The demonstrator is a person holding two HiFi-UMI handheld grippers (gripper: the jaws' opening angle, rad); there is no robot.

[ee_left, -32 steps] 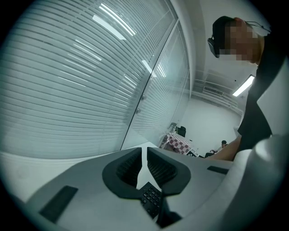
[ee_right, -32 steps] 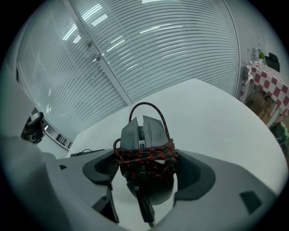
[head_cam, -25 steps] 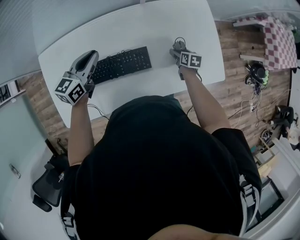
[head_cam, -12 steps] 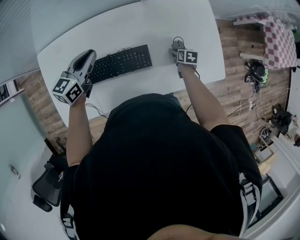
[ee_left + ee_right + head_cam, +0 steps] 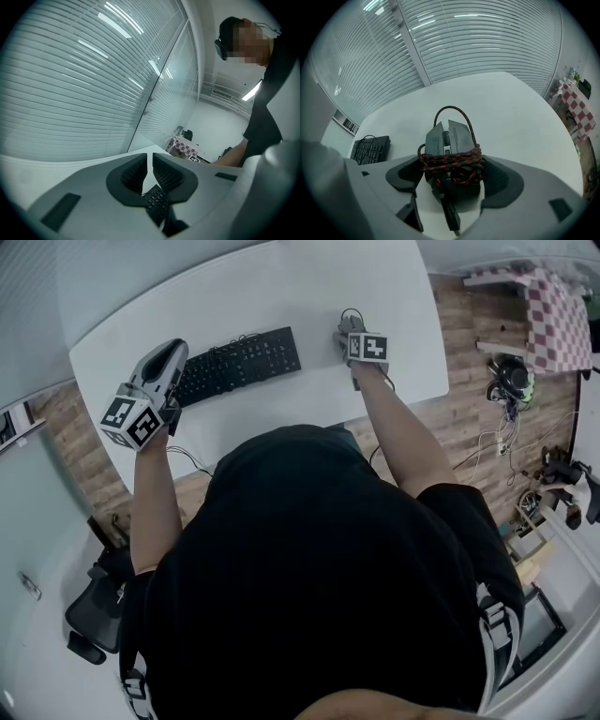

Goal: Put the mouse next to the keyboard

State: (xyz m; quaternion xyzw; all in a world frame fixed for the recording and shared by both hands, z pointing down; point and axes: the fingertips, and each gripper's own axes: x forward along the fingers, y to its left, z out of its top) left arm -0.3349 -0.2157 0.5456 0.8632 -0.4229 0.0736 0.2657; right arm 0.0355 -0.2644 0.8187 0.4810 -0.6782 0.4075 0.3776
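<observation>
A black keyboard (image 5: 239, 365) lies on the white table (image 5: 281, 287); it also shows at the left of the right gripper view (image 5: 370, 149). The dark mouse (image 5: 450, 140), wrapped in red-and-black cord, sits between the jaws of my right gripper (image 5: 452, 180), which is shut on it. In the head view, the right gripper (image 5: 349, 334) holds the mouse (image 5: 351, 326) a little right of the keyboard's right end. My left gripper (image 5: 176, 351) hovers over the keyboard's left end, shut with nothing held; the keyboard (image 5: 156, 204) shows below its pads (image 5: 150, 173).
The table's right edge runs close past the right gripper. On the wooden floor to the right stand a checkered-cloth table (image 5: 558, 324) and tangled cables (image 5: 511, 385). An office chair (image 5: 94, 610) sits at lower left. Window blinds fill the far side.
My right gripper has carried the mouse slightly left and away from me, closer to the keyboard's right end. The left gripper has drifted a little left.
</observation>
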